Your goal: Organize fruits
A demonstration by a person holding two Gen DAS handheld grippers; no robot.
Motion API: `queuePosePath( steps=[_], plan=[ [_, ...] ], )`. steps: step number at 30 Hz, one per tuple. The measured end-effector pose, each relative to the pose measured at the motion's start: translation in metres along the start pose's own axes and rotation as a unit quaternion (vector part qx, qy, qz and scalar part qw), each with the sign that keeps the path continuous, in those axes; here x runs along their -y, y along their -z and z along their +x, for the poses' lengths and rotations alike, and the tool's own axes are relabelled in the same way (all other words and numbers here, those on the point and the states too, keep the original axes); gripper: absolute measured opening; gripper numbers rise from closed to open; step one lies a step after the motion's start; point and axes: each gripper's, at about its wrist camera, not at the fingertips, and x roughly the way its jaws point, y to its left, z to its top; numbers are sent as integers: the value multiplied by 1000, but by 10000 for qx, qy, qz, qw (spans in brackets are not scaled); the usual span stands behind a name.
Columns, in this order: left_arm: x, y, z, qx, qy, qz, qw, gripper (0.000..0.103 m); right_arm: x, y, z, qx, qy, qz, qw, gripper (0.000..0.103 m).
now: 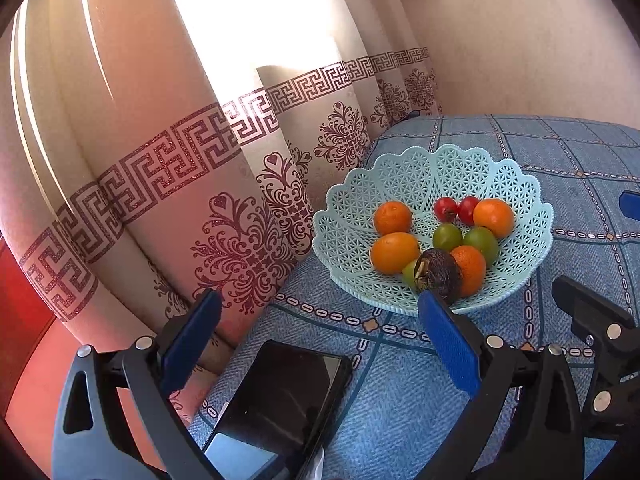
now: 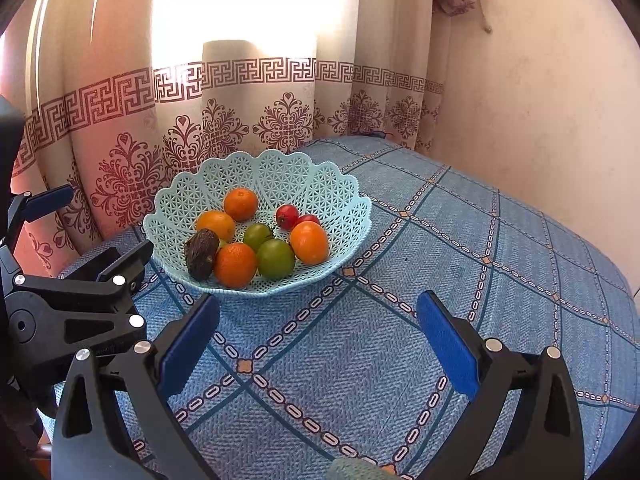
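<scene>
As all fruit is seen in the basket [image 2: 348, 208] at frame centre | both grippers [image 2: 318, 344] are held wide open, empty | withdrawal should be made without touching the basket rim.

The pale blue lattice basket [image 2: 348, 216] holds four oranges [image 2: 309, 242], three green fruits [image 2: 275, 258], two small red fruits [image 2: 287, 216] and one dark wrinkled fruit [image 2: 201, 254], while one black phone [image 1: 280, 396] lies on the blue patterned tablecloth [image 2: 460, 264].
</scene>
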Motion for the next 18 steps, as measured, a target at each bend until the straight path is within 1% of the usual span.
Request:
queuePosePath(
  steps=[8,18],
  plan=[
    [2,0,-2,9,4,12,10000,100,1,0,-1,7,44,27,10000,98],
    [1,0,-2,7,7,1,10000,100,-3,1,-4,119,287,-152,9994,98]
  ],
)
